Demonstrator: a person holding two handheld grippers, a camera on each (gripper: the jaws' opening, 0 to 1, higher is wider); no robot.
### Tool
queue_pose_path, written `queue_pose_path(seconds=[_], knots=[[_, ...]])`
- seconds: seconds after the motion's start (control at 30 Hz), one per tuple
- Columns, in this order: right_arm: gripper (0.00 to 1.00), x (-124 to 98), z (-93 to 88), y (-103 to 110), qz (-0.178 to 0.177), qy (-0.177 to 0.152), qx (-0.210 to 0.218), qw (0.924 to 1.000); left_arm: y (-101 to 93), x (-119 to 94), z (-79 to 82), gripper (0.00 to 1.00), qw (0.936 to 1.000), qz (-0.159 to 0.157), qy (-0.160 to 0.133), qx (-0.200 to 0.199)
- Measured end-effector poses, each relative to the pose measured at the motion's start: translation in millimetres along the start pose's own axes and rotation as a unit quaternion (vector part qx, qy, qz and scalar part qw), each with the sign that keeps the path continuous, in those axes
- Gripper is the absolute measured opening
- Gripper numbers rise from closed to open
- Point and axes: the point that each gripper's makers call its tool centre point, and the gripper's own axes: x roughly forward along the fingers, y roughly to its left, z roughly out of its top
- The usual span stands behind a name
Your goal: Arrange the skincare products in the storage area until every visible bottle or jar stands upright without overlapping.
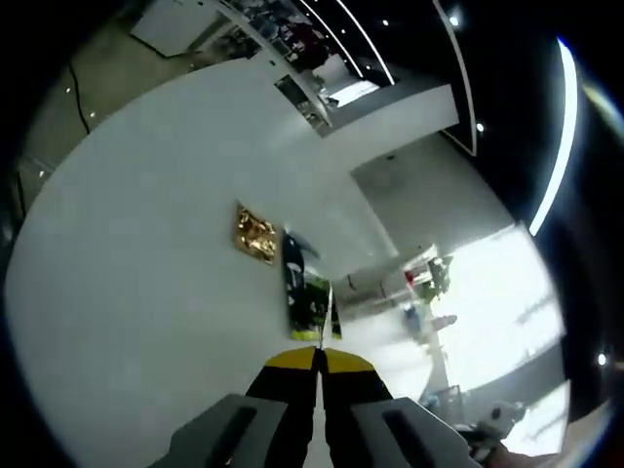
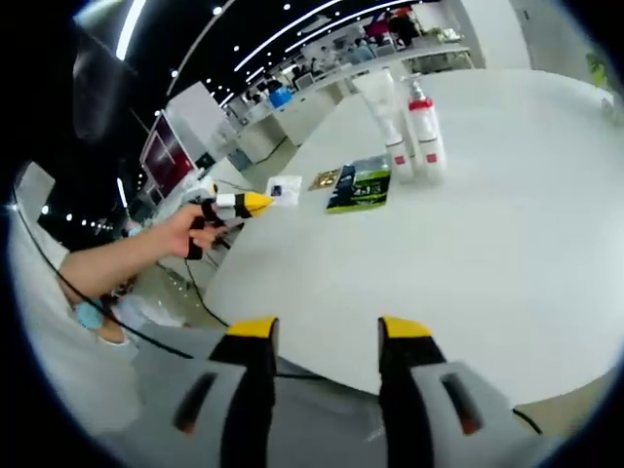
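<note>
On the round white table (image 2: 507, 253), a white tube (image 2: 394, 132) and a white pump bottle (image 2: 427, 127) with a red band stand upright side by side at the far side. A green and black packet (image 2: 360, 184) lies flat in front of them, with a small gold packet (image 2: 325, 179) to its left. My right gripper (image 2: 329, 331) is open and empty near the table's front edge. A hand holds my left gripper (image 2: 255, 202) off the table's left edge, jaws together. In the left gripper view, the left gripper (image 1: 317, 359) is shut, pointing at the green packet (image 1: 306, 292) and gold packet (image 1: 255, 234).
A white card (image 2: 284, 188) lies at the table's left edge beside the gold packet. A person's forearm (image 2: 117, 261) reaches in from the left. Counters and shelves (image 2: 322, 78) stand in the room behind. The table's wide front and right parts are bare white.
</note>
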Motion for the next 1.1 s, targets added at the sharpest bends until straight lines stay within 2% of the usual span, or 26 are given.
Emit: queue_pose_path(seconds=[0.23,0.4,0.63,0.87,1.1], knots=[[0.43,-4,-5.4,-13,-0.020,0.006,-0.002,0.9998,7.5,17,3.2,0.01,0.9998,0.011,0.016,-0.009],[0.43,-5,-8.0,-17,-0.025,0.013,-0.001,0.9996,26.6,28,1.9,0.01,0.9986,0.036,0.033,-0.022],[0.43,-3,-9.0,-18,-0.024,0.018,0.005,0.9996,38.3,30,0.9,0.01,0.9970,0.051,0.043,-0.039],[0.43,0,-10.2,-14,-0.014,0.020,0.012,0.9996,39.8,30,-2.8,0.01,0.9953,0.062,0.054,-0.050],[0.43,0,-10.9,-12,-0.012,0.022,0.012,0.9996,48.6,33,-4.6,0.01,0.9921,0.080,0.083,-0.050]])
